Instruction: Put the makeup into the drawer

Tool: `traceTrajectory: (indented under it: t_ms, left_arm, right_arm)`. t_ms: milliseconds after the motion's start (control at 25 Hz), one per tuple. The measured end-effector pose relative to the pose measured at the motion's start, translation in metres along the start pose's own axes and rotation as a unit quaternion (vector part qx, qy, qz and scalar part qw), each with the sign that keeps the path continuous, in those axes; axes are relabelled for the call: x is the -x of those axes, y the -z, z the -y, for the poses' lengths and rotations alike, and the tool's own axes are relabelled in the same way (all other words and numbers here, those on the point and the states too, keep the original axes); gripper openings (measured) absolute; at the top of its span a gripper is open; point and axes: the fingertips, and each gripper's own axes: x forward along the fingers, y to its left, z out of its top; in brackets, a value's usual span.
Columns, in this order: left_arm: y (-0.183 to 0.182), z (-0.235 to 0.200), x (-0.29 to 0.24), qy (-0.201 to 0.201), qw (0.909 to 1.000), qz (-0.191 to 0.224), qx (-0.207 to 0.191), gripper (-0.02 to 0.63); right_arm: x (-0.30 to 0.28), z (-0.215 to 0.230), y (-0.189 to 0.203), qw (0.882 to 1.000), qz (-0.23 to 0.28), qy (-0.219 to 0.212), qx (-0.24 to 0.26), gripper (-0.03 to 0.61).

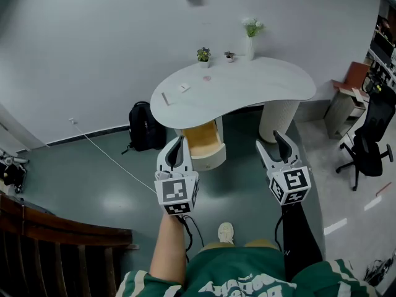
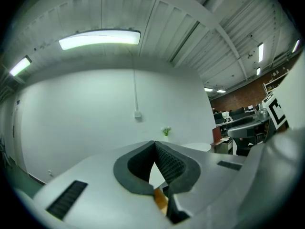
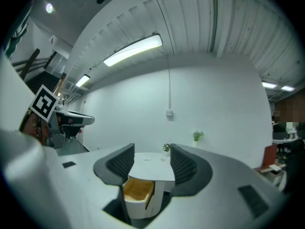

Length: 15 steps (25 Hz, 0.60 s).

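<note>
Grey-green floor, plain white wall; white kidney-shaped table (image 1: 260, 88) stands against the wall, well ahead of both grippers

- Drawer (image 1: 203, 142): under the table's front edge, pulled open, wooden inside, looks empty from here
- Makeup: three small pieces on the table's top, toward its left end. Thin pale stick (image 1: 165, 98) nearest the left edge, small white piece (image 1: 184, 87) behind it, flat pink round piece (image 1: 206, 78) further back. Too small to name more closely
- Two potted plants (image 1: 203, 55) and a vase (image 1: 250, 34) at the table's back edge; dark backpack (image 1: 145, 127) on the floor left of the table
- Left gripper (image 2: 154, 144): pads meet at the tips, nothing between them
- Right gripper (image 3: 151, 151): jaws apart and empty, the table and drawer framed in the gap, far off

Handling, as judged: pieces likely light, hard-cased, smooth, so apt to slip or skid on the slick top. The stick may roll; best taken across its middle, jaws square to its length. The pink round piece sits low; pinch across its rim with pads close to the table's top. Light squeeze should do
</note>
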Motion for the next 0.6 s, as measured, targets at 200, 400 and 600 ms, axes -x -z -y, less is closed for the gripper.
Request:
traceTrajectory:
  t_ms: [200, 400, 600]
  left_arm:
    - [0.009, -0.019, -0.036, -0.016, 0.9998, 0.01, 0.005, -0.002]
    - [0.018, -0.024, -0.067, -0.002, 1.0, 0.004, 0.008, -0.002]
    - [0.018, -0.024, -0.094, 0.012, 0.9998, 0.011, 0.014, -0.002]
  right_arm:
    - [-0.033, 0.009, 0.012, 1.0, -0.006, 0.011, -0.003, 0.244]
    - [-0.056, 0.018, 0.023, 1.0, -0.018, 0.015, -0.002, 0.244]
    - [-0.08, 0.029, 0.018, 1.0, -0.017, 0.013, 0.007, 0.245]
